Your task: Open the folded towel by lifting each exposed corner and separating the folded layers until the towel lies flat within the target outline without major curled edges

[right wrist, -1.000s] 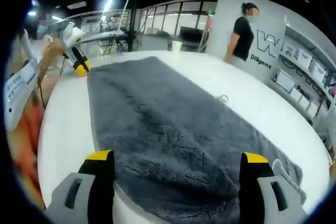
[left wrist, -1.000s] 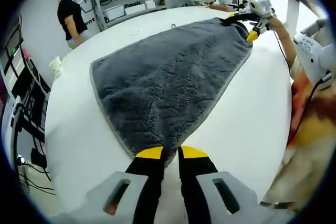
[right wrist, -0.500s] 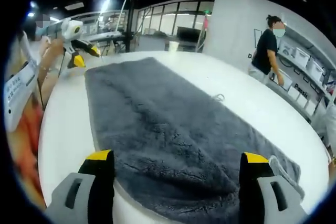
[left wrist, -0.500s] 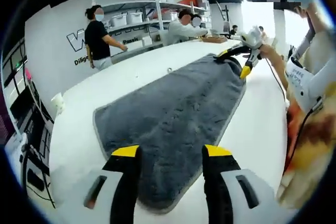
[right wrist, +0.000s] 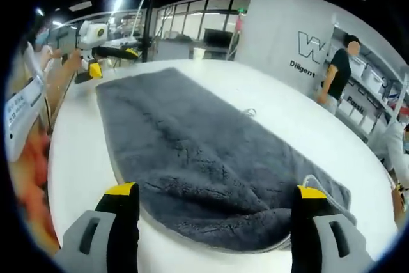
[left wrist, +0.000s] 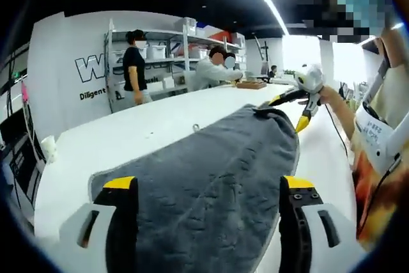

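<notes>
In the left gripper view, the left tool (left wrist: 208, 187) has its two jaws wide apart and holds nothing; the grey towel (left wrist: 217, 171) lies under and between them on the white tabletop (left wrist: 128, 135). The towel stretches away from this tool along the tabletop toward its far end, where the right tool (left wrist: 291, 103), held by a hand (left wrist: 332, 97), is at the far corner of the towel, which looks a little raised there; I cannot tell from this view if its jaws are closed on the cloth. Two people (left wrist: 136, 62) stand beside shelves (left wrist: 160, 49) with boxes behind the far edge of the tabletop. In the right gripper view, the right tool (right wrist: 217, 193) also has its jaws wide apart with nothing gripped between them. The towel (right wrist: 192, 158) lies in a long strip across the tabletop (right wrist: 268, 110), and its near end is folded over in a thick roll just in front of the jaws. At the far corner of the towel the left tool (right wrist: 105, 52) is above the tabletop, close to the cloth. A person (right wrist: 335, 71) stands by the wall with letters.
</notes>
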Motion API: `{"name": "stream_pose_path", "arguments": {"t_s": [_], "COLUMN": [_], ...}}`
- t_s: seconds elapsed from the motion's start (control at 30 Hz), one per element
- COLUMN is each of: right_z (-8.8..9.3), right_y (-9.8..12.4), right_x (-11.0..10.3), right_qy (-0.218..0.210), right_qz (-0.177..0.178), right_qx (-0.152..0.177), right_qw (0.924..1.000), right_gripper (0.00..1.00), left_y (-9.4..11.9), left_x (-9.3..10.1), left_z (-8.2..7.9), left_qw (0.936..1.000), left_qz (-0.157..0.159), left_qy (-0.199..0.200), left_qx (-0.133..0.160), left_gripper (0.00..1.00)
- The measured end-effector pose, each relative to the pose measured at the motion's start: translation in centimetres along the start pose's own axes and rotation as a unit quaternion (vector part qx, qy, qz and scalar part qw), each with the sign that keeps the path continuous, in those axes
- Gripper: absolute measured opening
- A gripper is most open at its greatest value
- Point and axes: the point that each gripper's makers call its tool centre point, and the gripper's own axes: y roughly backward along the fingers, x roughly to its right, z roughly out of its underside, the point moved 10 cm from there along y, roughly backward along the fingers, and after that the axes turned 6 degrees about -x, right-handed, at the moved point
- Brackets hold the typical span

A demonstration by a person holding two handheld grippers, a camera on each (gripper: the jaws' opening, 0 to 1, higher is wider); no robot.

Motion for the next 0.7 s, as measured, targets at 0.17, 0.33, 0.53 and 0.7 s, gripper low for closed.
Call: {"name": "stream_pose_path", "arguments": {"t_s": [0.17, 0.33, 0.53, 0.7], "right_z": [0.7, 1.1, 1.3, 1.3], "right_y": [0.6, 1.2, 1.7, 1.8], "right_x": [0.6, 1.3, 2.1, 2.3], "right_qy": [-0.014, -0.03, -0.046, -0.046], "right_qz": [0.011, 0.023, 0.041, 0.05], "right_qx": [-0.01, -0.012, -0.012, -0.017], "right_qw": [0.9998, 0.9992, 0.998, 0.9976], "right_gripper": [0.99, 0.99, 0.99, 0.99], "left_y": [-1.3, -1.9, -1.9, -1.6], "left_x": [-0.1, -0.4, -0.6, -1.0], "left_z": [-0.2, 0.0, 0.4, 0.6], "left_qw": [0.9998, 0.9998, 0.9999, 0.9997], "left_qz": [0.009, 0.009, 0.009, 0.007], "left_qy": [0.008, 0.01, 0.008, 0.02], "left_qx": [0.013, 0.012, 0.003, 0.014], "left_gripper": [1.0, 1.0, 1.0, 1.0]}}
